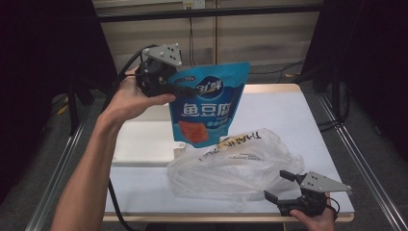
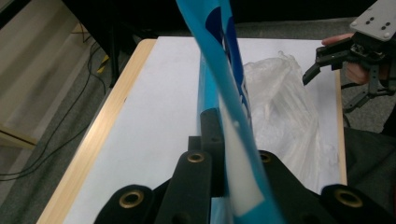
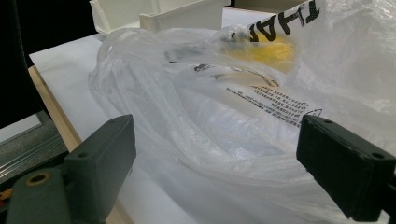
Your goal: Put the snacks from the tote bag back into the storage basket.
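A blue snack pouch (image 1: 211, 103) with white lettering and an orange picture hangs upright in the air above the table's far middle. My left gripper (image 1: 192, 90) is shut on its upper left edge. In the left gripper view the pouch (image 2: 224, 70) runs edge-on between the closed jaws of that gripper (image 2: 217, 135). A crumpled clear plastic bag (image 1: 231, 166) with black print lies on the table below the pouch. My right gripper (image 1: 275, 185) stands open at the bag's near right corner. Its jaws (image 3: 215, 154) are wide apart, with the bag (image 3: 224, 121) just ahead of them.
A white tray (image 1: 144, 139) lies on the left half of the white-topped table (image 1: 288, 120), touching the bag's far left side. Dark curtains and metal frame rails flank the table. A cable trails from the left gripper over the table's left edge.
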{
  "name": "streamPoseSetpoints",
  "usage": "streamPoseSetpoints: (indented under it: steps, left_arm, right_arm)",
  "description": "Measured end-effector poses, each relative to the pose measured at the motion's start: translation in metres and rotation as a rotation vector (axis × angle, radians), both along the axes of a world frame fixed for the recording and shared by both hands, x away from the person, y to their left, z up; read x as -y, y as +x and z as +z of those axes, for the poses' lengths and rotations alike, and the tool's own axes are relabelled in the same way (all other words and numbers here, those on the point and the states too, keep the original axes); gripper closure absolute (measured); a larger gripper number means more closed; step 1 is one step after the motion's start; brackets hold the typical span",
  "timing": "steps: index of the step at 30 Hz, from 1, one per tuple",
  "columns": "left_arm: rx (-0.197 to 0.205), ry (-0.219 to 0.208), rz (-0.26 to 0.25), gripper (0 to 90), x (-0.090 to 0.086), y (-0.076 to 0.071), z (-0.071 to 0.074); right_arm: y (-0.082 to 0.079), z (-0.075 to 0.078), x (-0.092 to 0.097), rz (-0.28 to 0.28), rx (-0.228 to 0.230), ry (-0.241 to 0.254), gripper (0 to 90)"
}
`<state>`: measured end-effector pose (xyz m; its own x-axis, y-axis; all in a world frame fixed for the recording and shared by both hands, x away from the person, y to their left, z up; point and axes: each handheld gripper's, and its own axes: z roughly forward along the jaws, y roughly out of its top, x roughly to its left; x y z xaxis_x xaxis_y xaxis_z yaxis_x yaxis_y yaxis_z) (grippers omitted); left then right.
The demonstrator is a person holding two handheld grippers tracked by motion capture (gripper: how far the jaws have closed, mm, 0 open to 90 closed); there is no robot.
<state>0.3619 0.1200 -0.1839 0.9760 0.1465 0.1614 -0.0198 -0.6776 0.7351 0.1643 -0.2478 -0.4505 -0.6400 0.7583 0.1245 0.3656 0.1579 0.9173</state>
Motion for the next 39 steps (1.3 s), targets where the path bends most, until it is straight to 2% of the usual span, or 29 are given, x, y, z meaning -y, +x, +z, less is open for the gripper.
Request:
streamPoseSetpoints:
  steps: [1,3,4,7,8,13,19,23,24,30,39]
  left_arm:
    - [-0.010,-0.017,0.010,90.0,-0.004,0.001,0.000]
    - [-0.010,-0.016,0.013,90.0,-0.008,0.002,0.001]
    - [-0.001,-0.020,0.030,90.0,-0.011,0.002,0.002]
    - [-0.022,-0.035,0.026,90.0,-0.021,0.005,0.004]
    - [-0.021,-0.043,0.045,90.0,-0.024,0.005,0.004]
    - [-0.026,-0.055,0.062,90.0,-0.033,0.008,0.005]
    - [-0.014,-0.043,0.070,90.0,-0.038,0.010,0.007]
    - [-0.015,-0.058,0.092,90.0,-0.044,0.012,0.009]
    - [-0.013,-0.046,0.087,90.0,-0.046,0.012,0.011]
    - [-0.017,-0.071,0.127,90.0,-0.060,0.017,0.013]
    - [-0.010,-0.077,0.164,90.0,-0.074,0.025,0.025]
  right_arm:
    - [0.000,0.000,0.000,0.000,0.001,0.000,11.8]
    - [0.000,0.000,0.000,-0.001,0.000,0.001,11.8]
    - [0.000,0.000,0.000,-0.002,0.000,0.001,11.8]
    - [0.000,0.000,0.000,-0.003,0.002,-0.003,11.8]
    - [0.000,0.000,0.000,-0.001,0.002,-0.003,11.8]
    - [0.000,0.000,-0.001,-0.001,0.001,-0.004,11.8]
    - [0.000,0.000,-0.001,0.000,-0.003,-0.004,11.7]
    - [0.000,0.000,-0.001,0.000,-0.003,-0.004,11.8]
    - [0.000,0.000,-0.001,0.000,-0.005,-0.001,11.7]
    - [0.000,0.000,-0.001,0.002,-0.003,-0.003,11.7]
    - [0.001,-0.001,-0.001,0.004,-0.007,0.002,11.7]
